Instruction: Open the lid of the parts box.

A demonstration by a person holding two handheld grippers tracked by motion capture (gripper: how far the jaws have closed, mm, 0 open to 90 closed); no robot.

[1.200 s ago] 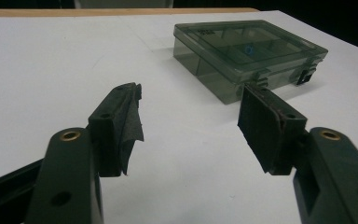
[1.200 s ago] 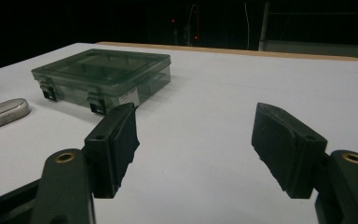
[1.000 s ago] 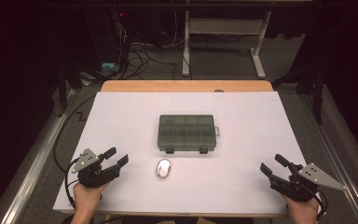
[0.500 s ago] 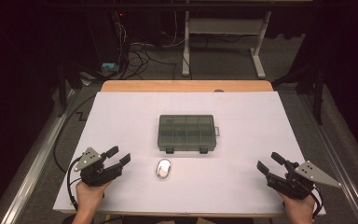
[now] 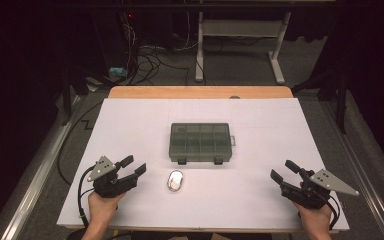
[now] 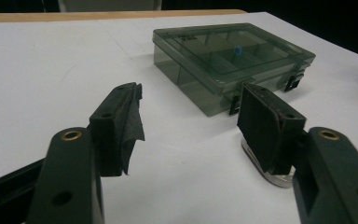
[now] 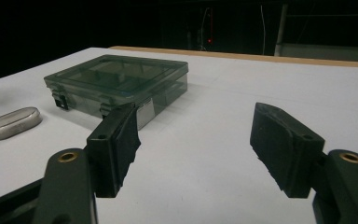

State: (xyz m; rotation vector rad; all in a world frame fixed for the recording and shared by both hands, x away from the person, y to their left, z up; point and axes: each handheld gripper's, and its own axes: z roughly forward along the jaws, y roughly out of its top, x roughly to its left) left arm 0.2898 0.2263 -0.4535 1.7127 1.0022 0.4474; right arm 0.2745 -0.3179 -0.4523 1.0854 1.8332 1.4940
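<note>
Table: white sheet (image 5: pixel 130 125) covers the top; a strip of bare wood (image 5: pixel 200 92) shows along the far edge.
Table sides: metal rails (image 5: pixel 35 185) run down the left and right, set at a slant in the high view.
Floor: grey (image 5: pixel 160 70), dim beyond the table.
Cables: a tangle (image 5: pixel 147 52) lies on the floor behind the table's far left; one black cable (image 5: pixel 75 130) curves beside the left edge.
Furniture: a white desk frame (image 5: pixel 240 35) with two legs stands at the back.
Light: the table is lit; the rest is dark. A small red light (image 5: pixel 130 16) glows far back, perhaps on some equipment.
</note>
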